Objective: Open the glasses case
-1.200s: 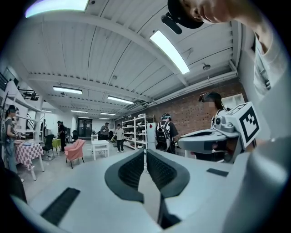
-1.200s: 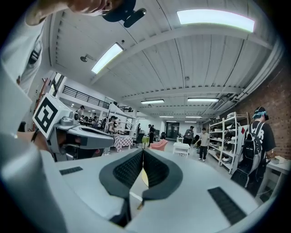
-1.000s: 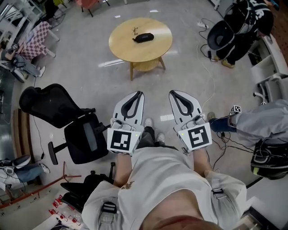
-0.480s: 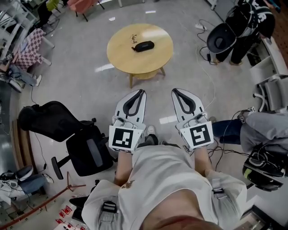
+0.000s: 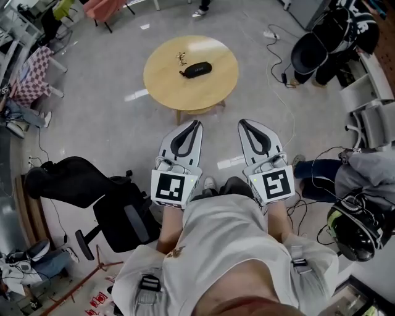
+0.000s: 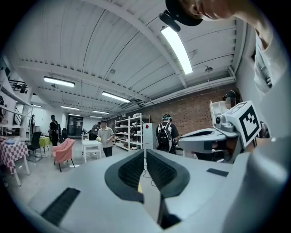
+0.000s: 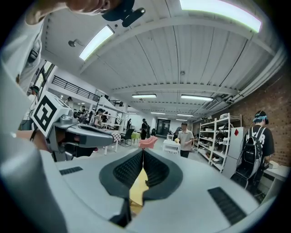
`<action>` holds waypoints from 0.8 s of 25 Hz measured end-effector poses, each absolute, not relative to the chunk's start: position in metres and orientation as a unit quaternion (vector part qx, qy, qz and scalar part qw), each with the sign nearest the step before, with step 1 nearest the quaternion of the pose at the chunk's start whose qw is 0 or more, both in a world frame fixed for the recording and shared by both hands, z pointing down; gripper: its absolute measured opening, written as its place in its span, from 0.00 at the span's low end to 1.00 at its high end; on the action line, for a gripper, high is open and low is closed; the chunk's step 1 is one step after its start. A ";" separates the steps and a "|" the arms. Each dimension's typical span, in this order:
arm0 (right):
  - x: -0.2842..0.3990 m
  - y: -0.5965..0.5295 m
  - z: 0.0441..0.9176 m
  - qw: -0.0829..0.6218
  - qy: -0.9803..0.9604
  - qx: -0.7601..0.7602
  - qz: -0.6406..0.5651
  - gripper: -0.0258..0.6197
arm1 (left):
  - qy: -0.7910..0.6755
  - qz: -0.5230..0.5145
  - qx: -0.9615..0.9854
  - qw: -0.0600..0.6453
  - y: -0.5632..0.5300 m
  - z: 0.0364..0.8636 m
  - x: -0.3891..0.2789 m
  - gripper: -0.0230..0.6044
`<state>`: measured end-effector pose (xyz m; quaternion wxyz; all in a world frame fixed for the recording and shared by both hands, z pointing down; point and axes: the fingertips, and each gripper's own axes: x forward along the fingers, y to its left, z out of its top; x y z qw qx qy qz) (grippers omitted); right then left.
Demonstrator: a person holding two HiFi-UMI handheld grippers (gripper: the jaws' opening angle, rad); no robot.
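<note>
A black glasses case lies shut on a round wooden table ahead of me in the head view, with a small pair of glasses just beyond it. My left gripper and right gripper are held level side by side, well short of the table, over the floor. Both have their jaws together and empty. In the right gripper view the right gripper shows a sliver of the yellow tabletop between its pads. The left gripper points toward shelves and people.
A black office chair lies tipped at my left. Cables run across the floor at the right, near black bags and a helmet. Pink chairs and a checkered table stand at the far left. People stand by white shelves.
I have walked toward the round table; it sits lower and closer in the head view. Both grippers have kept their pose, jaws together. The black chair has slid back at my left.
</note>
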<state>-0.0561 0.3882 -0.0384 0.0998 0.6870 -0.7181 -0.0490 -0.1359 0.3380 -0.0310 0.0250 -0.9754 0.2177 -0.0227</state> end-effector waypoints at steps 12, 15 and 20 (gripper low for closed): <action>0.000 0.321 -0.025 0.101 -0.732 0.673 -0.038 0.07 | 0.230 -0.030 -0.973 0.014 0.273 -0.024 -0.080 0.09; 0.018 0.304 -0.024 0.099 -0.738 0.666 -0.039 0.07 | 0.239 -0.033 -0.970 0.014 0.259 -0.022 -0.063 0.09; 0.053 0.285 -0.031 0.094 -0.751 0.652 -0.041 0.07 | 0.256 -0.033 -0.966 0.017 0.242 -0.030 -0.029 0.09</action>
